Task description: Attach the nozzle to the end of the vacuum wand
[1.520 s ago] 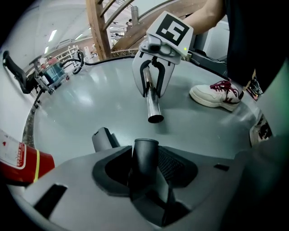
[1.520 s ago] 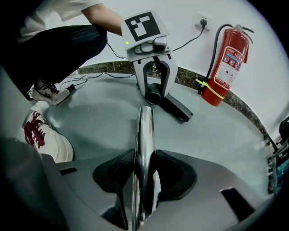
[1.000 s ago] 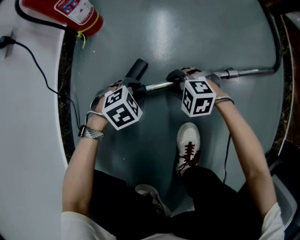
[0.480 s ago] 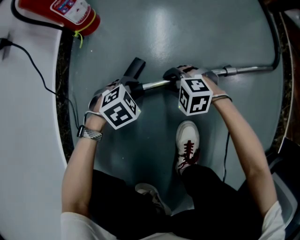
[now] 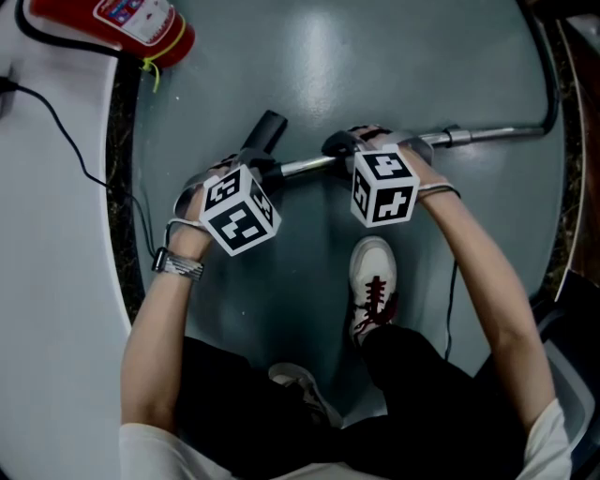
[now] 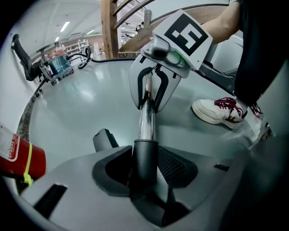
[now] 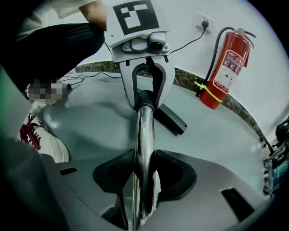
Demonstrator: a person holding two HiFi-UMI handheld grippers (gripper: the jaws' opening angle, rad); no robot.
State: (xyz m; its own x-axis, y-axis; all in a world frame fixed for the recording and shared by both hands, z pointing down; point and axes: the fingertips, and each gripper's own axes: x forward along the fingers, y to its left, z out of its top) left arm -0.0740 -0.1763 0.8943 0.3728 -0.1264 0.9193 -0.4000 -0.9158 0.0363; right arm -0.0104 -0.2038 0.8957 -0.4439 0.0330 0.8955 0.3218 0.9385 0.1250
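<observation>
Head view has the nozzle sitting on the wand end, with my left gripper fingers clamped on its dark collar and my right gripper fingers clamped on the wand, so I'm at seating and the next move likely needs a firm axial push.

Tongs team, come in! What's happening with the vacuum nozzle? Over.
Left tongs shut on nozzle. Right tongs shut on wand. Wand end sits inside nozzle collar. Nothing in the way.

Black nozzle; chrome wand; red extinguisher; white shoe, laces probably dark red.
</observation>
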